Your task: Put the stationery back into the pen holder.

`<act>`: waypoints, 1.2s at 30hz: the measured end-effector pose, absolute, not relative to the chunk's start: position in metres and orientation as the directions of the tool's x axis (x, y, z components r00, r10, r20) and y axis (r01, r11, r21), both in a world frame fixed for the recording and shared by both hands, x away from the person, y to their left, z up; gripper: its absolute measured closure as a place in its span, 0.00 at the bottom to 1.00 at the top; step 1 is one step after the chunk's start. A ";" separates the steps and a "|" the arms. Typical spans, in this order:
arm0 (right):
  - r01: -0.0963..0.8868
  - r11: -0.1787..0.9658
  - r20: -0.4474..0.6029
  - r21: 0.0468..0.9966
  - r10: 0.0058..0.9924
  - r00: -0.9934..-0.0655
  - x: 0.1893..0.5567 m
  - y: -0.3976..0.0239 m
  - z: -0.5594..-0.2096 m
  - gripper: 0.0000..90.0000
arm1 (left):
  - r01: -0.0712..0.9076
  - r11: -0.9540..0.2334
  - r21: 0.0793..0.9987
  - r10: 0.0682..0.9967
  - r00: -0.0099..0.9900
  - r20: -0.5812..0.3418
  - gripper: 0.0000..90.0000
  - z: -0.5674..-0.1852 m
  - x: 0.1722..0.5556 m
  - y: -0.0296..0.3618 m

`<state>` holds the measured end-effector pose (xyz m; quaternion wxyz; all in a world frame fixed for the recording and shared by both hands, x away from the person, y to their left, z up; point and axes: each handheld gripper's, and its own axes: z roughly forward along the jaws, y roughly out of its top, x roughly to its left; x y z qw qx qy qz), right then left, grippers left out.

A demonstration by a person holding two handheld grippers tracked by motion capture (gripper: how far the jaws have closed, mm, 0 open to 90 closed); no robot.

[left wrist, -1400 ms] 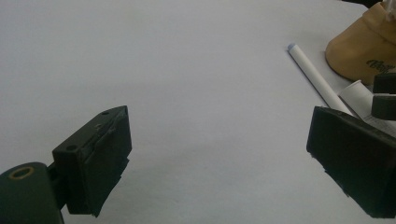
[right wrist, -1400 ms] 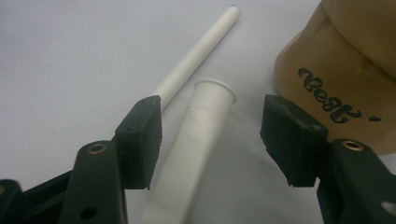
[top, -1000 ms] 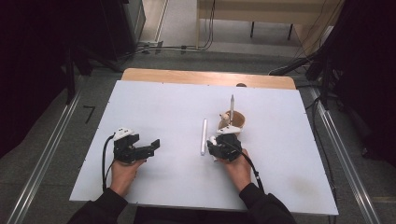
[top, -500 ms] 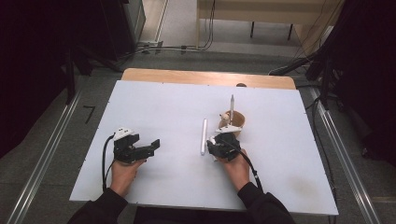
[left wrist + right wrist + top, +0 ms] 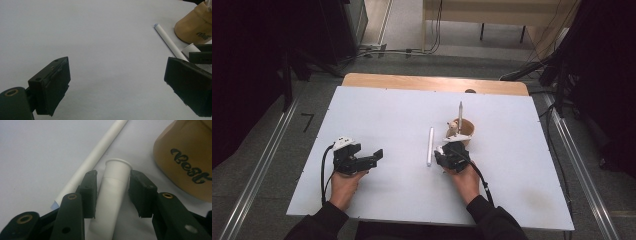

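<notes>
My right gripper [image 5: 112, 178] lies low on the table with a short white tube [image 5: 117, 167] between its jaws. The jaws have just been closing and stand close along the tube's sides, with no clear press. A long white stick [image 5: 100, 152] lies just left of the tube, and a tan cup [image 5: 185, 152] lettered in black stands to its right. In the high view the right gripper [image 5: 451, 150] sits in front of the cup [image 5: 464, 129], which holds an upright pen [image 5: 460, 111]. My left gripper [image 5: 374, 159] rests at the table's left, open wide [image 5: 117, 67] over bare table.
The white table top [image 5: 387, 120] has a wooden strip [image 5: 412, 82] along its far edge. Cables trail from both grippers toward the person. Metal rails and dark equipment flank the table on the floor.
</notes>
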<state>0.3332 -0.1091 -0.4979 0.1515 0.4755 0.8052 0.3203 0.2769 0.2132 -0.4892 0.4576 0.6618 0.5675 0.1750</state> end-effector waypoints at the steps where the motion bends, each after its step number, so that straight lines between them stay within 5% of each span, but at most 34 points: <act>1: 0.668 0.342 0.059 0.660 0.864 -0.501 0.333 -0.109 -0.498 0.64 | 0.591 0.063 0.804 0.911 0.294 -0.288 0.07 -0.489 0.277 0.213; 10: 0.660 0.364 0.029 0.658 0.863 -0.505 0.333 -0.109 -0.498 0.71 | 0.588 0.067 0.806 0.912 0.292 -0.289 0.07 -0.488 0.276 0.214; 36: 0.624 0.394 0.024 0.675 0.833 -0.552 0.333 -0.115 -0.493 0.73 | 0.590 0.068 0.805 0.911 0.293 -0.291 0.07 -0.489 0.276 0.214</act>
